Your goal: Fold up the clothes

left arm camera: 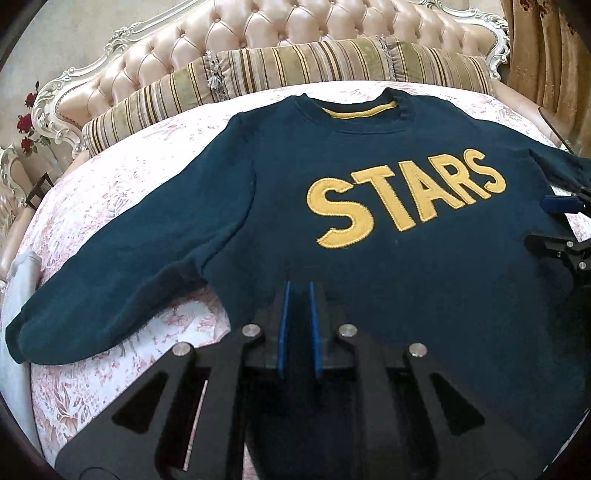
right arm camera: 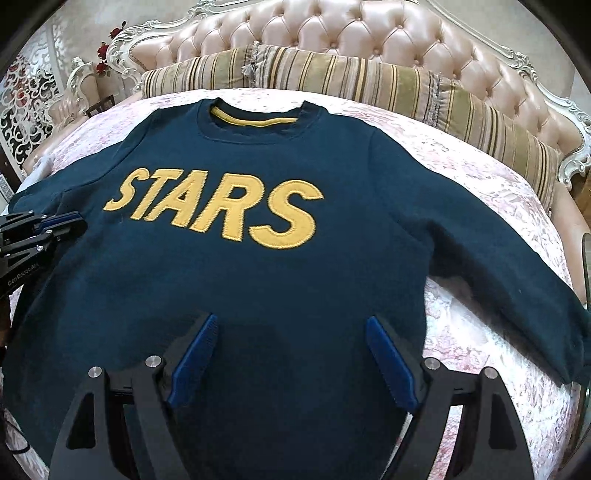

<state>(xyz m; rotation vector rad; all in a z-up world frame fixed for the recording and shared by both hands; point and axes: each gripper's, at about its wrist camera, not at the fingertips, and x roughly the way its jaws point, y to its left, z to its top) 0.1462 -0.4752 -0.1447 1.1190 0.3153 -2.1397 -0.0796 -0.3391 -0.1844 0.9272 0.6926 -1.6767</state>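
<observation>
A dark blue sweatshirt [left arm camera: 369, 266] lies face up and spread flat on the bed [left arm camera: 110, 192], its collar toward the striped bolster [left arm camera: 295, 62] and the tufted headboard [left arm camera: 295, 22] behind it. Yellow letters [right arm camera: 218, 206] across the chest spell STARS, and a yellow band lines the inside of the neck. Both sleeves reach out sideways and down over the pink-patterned bedspread.

The left tool [left arm camera: 299, 291] hangs over the lower hem near one bottom corner of the shirt. Its blue pads [left arm camera: 283, 325] stand close together with a narrow slit between them, and I see no cloth caught in that slit.

The right tool [right arm camera: 291, 325] hangs over the hem at the other side, spread wide, its pads [right arm camera: 388, 362] well apart with only flat fabric showing between them, nothing pinched.

Red roses [left arm camera: 27, 122] stand beside the headboard.
</observation>
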